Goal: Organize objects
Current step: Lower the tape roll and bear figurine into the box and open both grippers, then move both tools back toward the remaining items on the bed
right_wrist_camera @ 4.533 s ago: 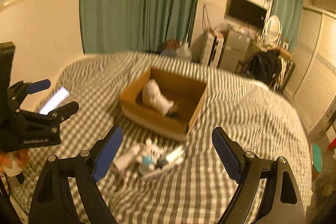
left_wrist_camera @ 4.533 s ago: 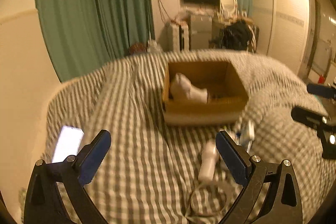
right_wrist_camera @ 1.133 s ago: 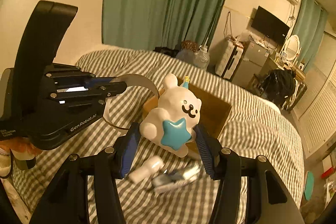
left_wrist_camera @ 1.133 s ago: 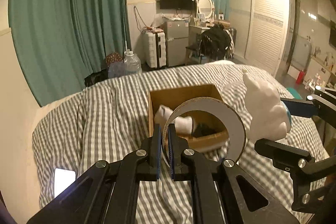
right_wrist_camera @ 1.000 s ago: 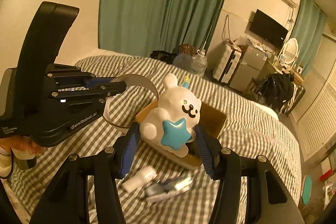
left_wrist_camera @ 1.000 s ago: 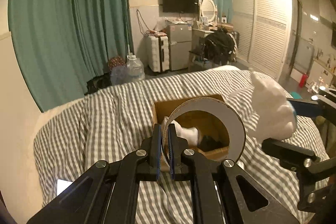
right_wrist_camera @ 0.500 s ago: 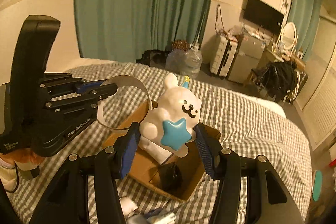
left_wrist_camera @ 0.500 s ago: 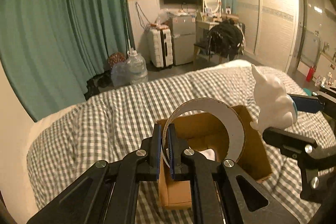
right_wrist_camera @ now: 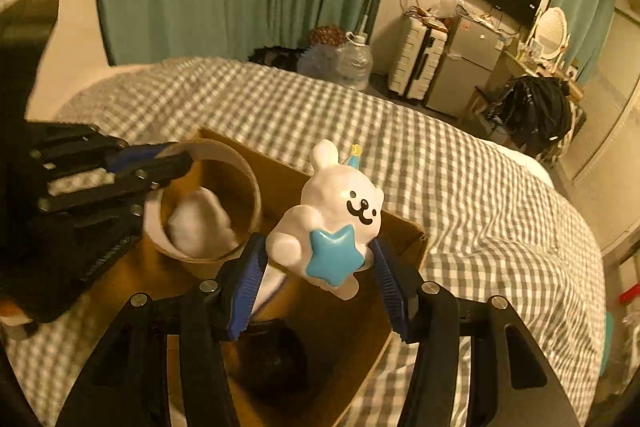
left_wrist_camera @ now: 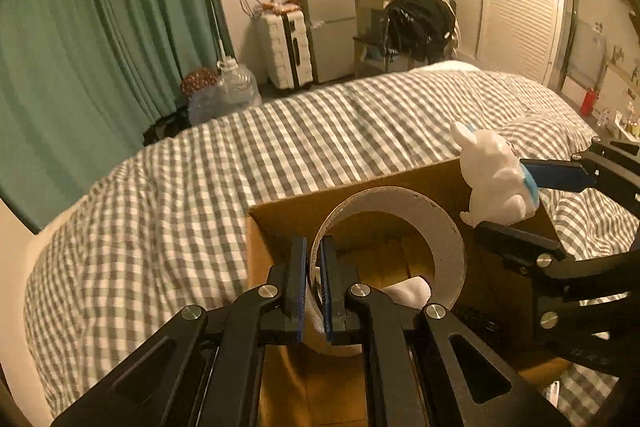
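Note:
My left gripper (left_wrist_camera: 314,285) is shut on the wall of a tape roll (left_wrist_camera: 444,231), a wide cardboard ring, and holds it over the open cardboard box (left_wrist_camera: 280,219) on the bed. The roll also shows in the right wrist view (right_wrist_camera: 252,183). My right gripper (right_wrist_camera: 320,279) is shut on a white bear figurine with a blue star (right_wrist_camera: 336,219), held above the box (right_wrist_camera: 404,231). The figurine shows at the right of the left wrist view (left_wrist_camera: 492,179). Inside the box lie a white object (right_wrist_camera: 200,223) and a dark object (right_wrist_camera: 276,355).
The box sits on a bed with a grey checked cover (left_wrist_camera: 160,195). Beyond the bed are green curtains (left_wrist_camera: 100,27), a water jug (left_wrist_camera: 236,87), a white suitcase (left_wrist_camera: 284,51), a small fridge (left_wrist_camera: 332,27) and a wardrobe (left_wrist_camera: 520,11).
Both grippers have moved forward and down over the box, which now fills the lower part of both views. Each keeps its hold; the items left on the bed have dropped out of view.

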{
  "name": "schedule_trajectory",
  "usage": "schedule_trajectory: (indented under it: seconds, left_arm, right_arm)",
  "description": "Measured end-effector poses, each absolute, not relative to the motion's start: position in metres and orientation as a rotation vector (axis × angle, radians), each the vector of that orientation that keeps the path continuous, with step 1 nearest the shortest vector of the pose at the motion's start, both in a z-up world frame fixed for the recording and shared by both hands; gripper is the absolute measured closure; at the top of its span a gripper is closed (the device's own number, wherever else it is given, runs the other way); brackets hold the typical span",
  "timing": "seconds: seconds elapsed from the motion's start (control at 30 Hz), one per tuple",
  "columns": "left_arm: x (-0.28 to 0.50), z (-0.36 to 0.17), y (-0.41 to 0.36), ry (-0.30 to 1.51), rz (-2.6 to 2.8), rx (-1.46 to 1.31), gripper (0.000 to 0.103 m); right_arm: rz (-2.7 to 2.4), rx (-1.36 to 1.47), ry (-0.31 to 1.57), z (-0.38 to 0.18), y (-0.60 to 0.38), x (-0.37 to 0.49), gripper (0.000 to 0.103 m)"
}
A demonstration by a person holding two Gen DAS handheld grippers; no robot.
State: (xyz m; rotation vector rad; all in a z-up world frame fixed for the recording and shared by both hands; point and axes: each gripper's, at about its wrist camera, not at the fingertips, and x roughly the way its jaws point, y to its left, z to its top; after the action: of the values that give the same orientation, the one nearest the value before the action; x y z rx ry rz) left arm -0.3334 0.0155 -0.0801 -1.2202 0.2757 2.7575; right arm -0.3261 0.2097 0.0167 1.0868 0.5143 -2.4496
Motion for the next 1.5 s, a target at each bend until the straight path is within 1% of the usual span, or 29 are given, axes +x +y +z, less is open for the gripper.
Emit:
schedule_trajectory:
  seconds: [0.13,0.27,0.37,0.43,0.47,0.5,0.53,0.57,0.67,0.73,0.8,0.87,0.97,1.03,1.1,1.17,1.23,1.37,1.5]
  left_arm:
    - [-0.338,-0.092,0.021,0.323,2.736,-1.240,0.097]
    - [-0.339,-0.096,0.021,0.325,2.734,-1.256,0.096]
    - [-0.337,-0.089,0.020,0.304,2.734,-1.251,0.088]
    - [-0.332,-0.082,0.020,0.300,2.745,-1.248,0.076]
    - [-0.328,-0.077,0.021,0.304,2.765,-1.250,0.071]
    - [-0.325,-0.073,0.021,0.306,2.777,-1.249,0.059]
    - [-0.321,-0.068,0.020,0.304,2.781,-1.242,0.046]
    - [-0.315,-0.060,0.020,0.299,2.788,-1.228,0.044]
    - [-0.296,-0.033,0.020,0.290,2.812,-1.186,0.036]
    - [-0.284,-0.013,0.019,0.277,2.837,-1.143,0.024]
    - [-0.268,0.012,0.017,0.252,2.867,-1.088,0.018]
    - [-0.251,0.038,0.015,0.218,2.890,-1.036,0.015]
    - [-0.227,0.070,0.013,0.181,2.915,-0.975,0.012]
    - [-0.215,0.091,0.013,0.175,2.933,-0.941,0.007]
    - [-0.199,0.109,0.011,0.176,2.956,-0.894,0.005]
    - [-0.180,0.124,0.010,0.175,2.974,-0.844,0.005]
    - [-0.164,0.134,0.009,0.173,2.976,-0.807,0.003]
    - [-0.133,0.143,0.003,0.169,2.983,-0.759,0.002]
    - [-0.113,0.139,-0.005,0.132,2.980,-0.742,0.001]
  right_arm:
    - [-2.443,1.110,0.502,0.001,0.216,-0.342,0.050]
    - [-2.459,1.086,0.516,-0.002,0.217,-0.340,0.049]
    - [-2.457,1.084,0.517,-0.002,0.218,-0.341,0.049]
    - [-2.455,1.078,0.505,0.004,0.219,-0.338,0.049]
    - [-2.461,1.073,0.494,0.008,0.220,-0.336,0.049]
    - [-2.467,1.070,0.485,0.013,0.221,-0.332,0.049]
    - [-2.473,1.066,0.475,0.018,0.223,-0.330,0.046]
    - [-2.485,1.056,0.464,0.027,0.226,-0.326,0.042]
    - [-2.524,1.010,0.443,0.055,0.231,-0.311,0.039]
    - [-2.539,0.974,0.436,0.077,0.233,-0.295,0.035]
    - [-2.558,0.939,0.442,0.099,0.233,-0.279,0.032]
    - [-2.585,0.889,0.453,0.123,0.233,-0.260,0.028]
    - [-2.613,0.826,0.456,0.157,0.234,-0.230,0.027]
    - [-2.623,0.789,0.455,0.177,0.235,-0.213,0.025]
    - [-2.634,0.747,0.467,0.198,0.236,-0.192,0.021]
    - [-2.650,0.704,0.482,0.215,0.238,-0.172,0.015]
    - [-2.675,0.660,0.496,0.232,0.240,-0.150,0.013]
    - [-2.691,0.587,0.498,0.253,0.244,-0.115,0.004]
    - [-2.668,0.591,0.496,0.250,0.244,-0.091,0.004]
